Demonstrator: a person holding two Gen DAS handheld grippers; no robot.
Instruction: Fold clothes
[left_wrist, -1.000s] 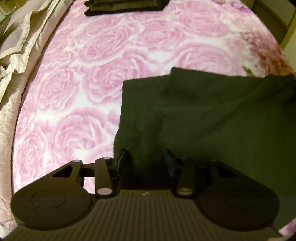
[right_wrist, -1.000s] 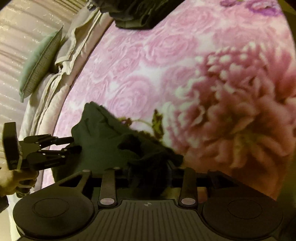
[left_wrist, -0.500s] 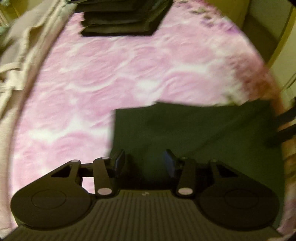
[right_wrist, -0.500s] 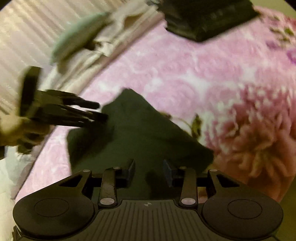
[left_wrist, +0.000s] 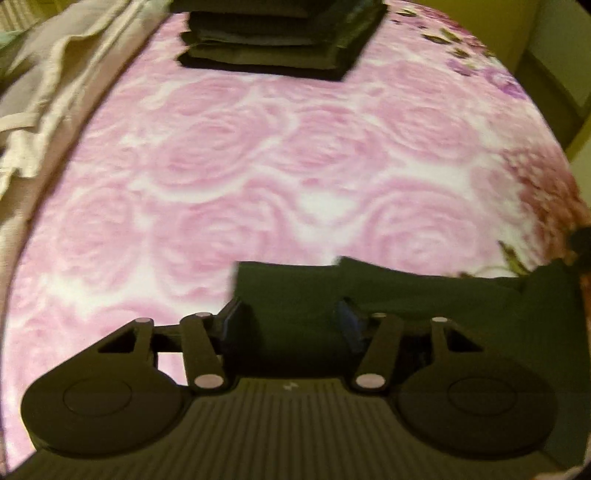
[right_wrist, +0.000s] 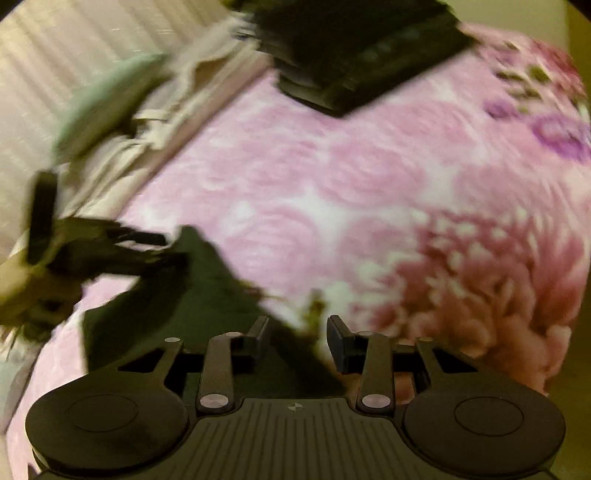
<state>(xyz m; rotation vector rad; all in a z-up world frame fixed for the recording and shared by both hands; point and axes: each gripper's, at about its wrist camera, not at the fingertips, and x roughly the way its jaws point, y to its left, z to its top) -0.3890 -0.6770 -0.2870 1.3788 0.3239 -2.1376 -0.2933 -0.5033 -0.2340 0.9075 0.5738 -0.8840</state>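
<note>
- You are working over a bed covered by a pink blanket (left_wrist: 280, 177) printed with large roses; both views are blurred.
- Your left gripper (left_wrist: 288, 325) sits low over the near edge of the blanket, its two fingers spread apart.
- A dark green garment (left_wrist: 424, 295) lies flat on the blanket right in front of that gripper. Its cloth fills the gap between the fingers, but they do not pinch it.
- The garment stretches from the left gripper across to the right side of that view, with a straight folded edge on its far side.
- In the right wrist view, your right gripper (right_wrist: 297, 334) also has its fingers apart. A corner of the dark green garment (right_wrist: 207, 295) lies between and just beyond them; whether they touch it, you cannot tell.
- In that same view your left gripper (right_wrist: 147, 247) reaches in from the left, held by your hand (right_wrist: 26, 291), with its tips at the garment's far corner.
- A stack of folded dark clothes (left_wrist: 280, 33) rests at the far end of the blanket, well apart from the garment.
- Beige bedding (left_wrist: 44, 92) lies bunched along the left side, with a pale green cushion (right_wrist: 107, 103) on it.
</note>
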